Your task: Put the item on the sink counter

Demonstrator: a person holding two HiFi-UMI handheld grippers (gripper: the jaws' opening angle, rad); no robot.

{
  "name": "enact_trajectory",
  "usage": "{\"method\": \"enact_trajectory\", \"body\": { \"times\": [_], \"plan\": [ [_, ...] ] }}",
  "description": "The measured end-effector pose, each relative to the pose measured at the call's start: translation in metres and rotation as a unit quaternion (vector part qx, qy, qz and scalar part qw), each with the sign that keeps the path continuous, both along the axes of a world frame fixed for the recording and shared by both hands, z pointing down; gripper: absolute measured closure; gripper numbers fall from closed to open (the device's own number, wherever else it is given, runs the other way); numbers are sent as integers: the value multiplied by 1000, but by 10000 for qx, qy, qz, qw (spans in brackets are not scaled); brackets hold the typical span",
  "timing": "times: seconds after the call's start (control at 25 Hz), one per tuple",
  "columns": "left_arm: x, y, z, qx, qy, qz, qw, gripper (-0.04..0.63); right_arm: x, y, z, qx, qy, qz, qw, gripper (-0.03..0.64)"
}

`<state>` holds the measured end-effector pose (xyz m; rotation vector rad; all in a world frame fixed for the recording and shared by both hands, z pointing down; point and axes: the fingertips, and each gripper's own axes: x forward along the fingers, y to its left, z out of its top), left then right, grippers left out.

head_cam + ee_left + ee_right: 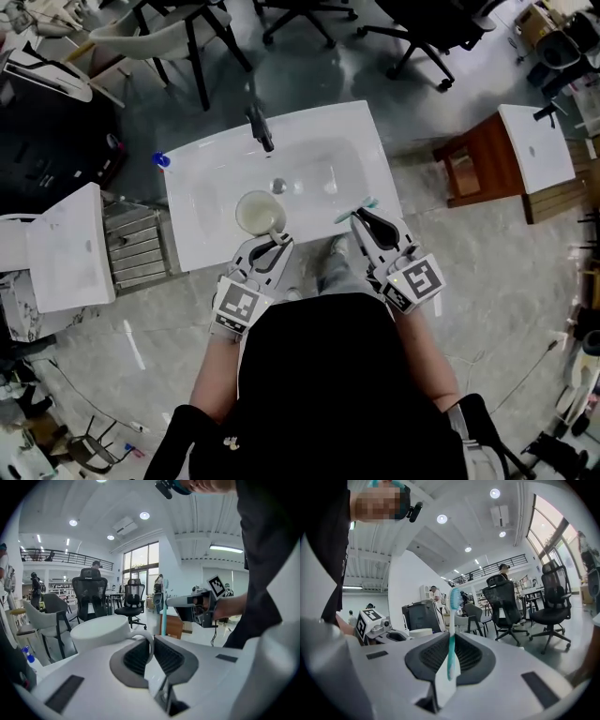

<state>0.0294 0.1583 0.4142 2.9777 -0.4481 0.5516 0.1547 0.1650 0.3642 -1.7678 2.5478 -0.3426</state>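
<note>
Head view: we record the left claw (pixel 277 244) clenched on the handle of a white mug (pixel 259 214). The mug hangs over the front left of the basin (pixel 314 173) and is not yet set down on the counter (pixel 380 155). The left gripper view confirms the pads pinching the thin handle loop.

The right claw (pixel 362 218) grasps a teal-and-white toothbrush (pixel 366 203) by its shaft. Its head points out beyond the jaws, over the counter's front right edge.

We judge the mug stiff, glazed, fairly heavy and breakable. Held by the handle alone it may swing, so it wants a gentle landing on flat rim. We judge the toothbrush light and slim, liable to pivot in the pads or roll once freed.

Obstructions noted are the faucet (pixel 260 127) at the back edge and a small blue object (pixel 161 160) at the back left corner. The flat rim around the basin is narrow. Office chairs (pixel 187 37) and a wooden stool (pixel 473 164) stand well apart on the floor.
</note>
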Motion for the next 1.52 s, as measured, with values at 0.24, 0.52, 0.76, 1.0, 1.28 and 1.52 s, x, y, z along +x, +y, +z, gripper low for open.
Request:
{"method": "enact_trajectory", "body": {
  "times": [0.24,0.52,0.76,1.0,1.28,1.52],
  "plan": [
    [46,-36,-3,41,-61,-257,9996,554,39,-43,1,27,-60,-359,9993,563],
    [95,-59,-2,11,-113,-553,9984,554,76,-69,5,4,-220,-764,9968,563],
    [116,-68,0,58,-193,-672,9975,554,91,-80,15,-34,-378,-845,9957,563],
    [128,-74,4,37,-198,-570,9982,554,96,-84,19,-72,-384,-830,9958,563],
    [129,-93,-2,50,-89,-363,9993,554,91,-89,20,-169,-332,-666,9971,563],
    [116,-117,-13,135,10,-245,9996,554,77,-102,18,-204,-271,-525,9980,563]
  ]
}}
